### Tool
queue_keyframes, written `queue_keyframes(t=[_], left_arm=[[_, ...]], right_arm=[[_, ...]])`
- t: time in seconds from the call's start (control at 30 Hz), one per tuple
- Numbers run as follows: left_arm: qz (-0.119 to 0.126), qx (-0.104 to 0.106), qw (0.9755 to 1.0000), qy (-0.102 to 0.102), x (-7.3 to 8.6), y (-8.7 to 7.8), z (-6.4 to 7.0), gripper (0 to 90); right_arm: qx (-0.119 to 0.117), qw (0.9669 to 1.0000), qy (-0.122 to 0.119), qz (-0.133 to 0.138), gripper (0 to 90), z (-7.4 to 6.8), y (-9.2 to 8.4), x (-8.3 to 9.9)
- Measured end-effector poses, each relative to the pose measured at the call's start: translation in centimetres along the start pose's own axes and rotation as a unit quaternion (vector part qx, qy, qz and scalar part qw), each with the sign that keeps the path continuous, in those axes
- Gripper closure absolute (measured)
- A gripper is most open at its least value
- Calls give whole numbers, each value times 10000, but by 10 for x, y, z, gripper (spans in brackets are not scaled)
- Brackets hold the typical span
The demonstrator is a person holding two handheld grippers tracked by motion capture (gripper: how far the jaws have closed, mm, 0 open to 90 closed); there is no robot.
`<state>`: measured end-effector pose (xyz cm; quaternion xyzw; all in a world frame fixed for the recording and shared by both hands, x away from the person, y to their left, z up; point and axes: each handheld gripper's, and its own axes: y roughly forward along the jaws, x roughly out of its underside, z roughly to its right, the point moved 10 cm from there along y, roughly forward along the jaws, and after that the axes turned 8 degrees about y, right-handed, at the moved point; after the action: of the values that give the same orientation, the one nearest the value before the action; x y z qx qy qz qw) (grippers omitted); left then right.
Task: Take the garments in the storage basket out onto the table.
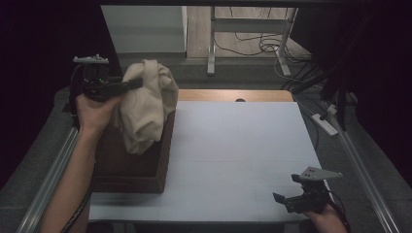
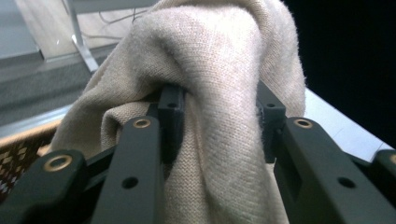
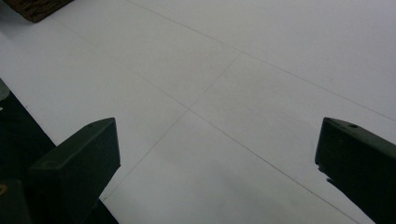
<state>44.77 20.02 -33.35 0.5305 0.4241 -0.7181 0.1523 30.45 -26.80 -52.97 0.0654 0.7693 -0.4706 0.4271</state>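
Note:
A beige knitted cloth (image 1: 145, 104) hangs bunched from my left gripper (image 1: 137, 83), which is shut on its upper part above a dark brown woven basket (image 1: 150, 167) at the table's left. In the left gripper view the cloth (image 2: 219, 93) is pinched between the two black jaws, and its folds drape over the fingers (image 2: 170, 109). The cloth's lower end dangles over the basket's right rim. My right gripper (image 1: 286, 200) rests open near the table's front right edge, with only bare white tabletop (image 3: 219, 93) between its jaws.
The white table surface (image 1: 243, 145) stretches right of the basket, with a wooden strip (image 1: 233, 95) along its far edge. A corner of the basket (image 3: 35, 7) appears top left in the right gripper view. Desk legs and cables (image 1: 262, 43) lie on the floor beyond.

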Motion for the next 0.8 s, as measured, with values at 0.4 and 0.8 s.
queue_keyframes(t=[0.4, 0.8], left_arm=[[301, 269, 9980, 495, -56, 11, 45, 637], [648, 875, 9907, 811, -100, 31, 99, 637]], right_arm=[[-18, 10000, 10, 41, 2, 0, -1, 0], [-49, 10000, 25, 83, 2, 0, -2, -1]])
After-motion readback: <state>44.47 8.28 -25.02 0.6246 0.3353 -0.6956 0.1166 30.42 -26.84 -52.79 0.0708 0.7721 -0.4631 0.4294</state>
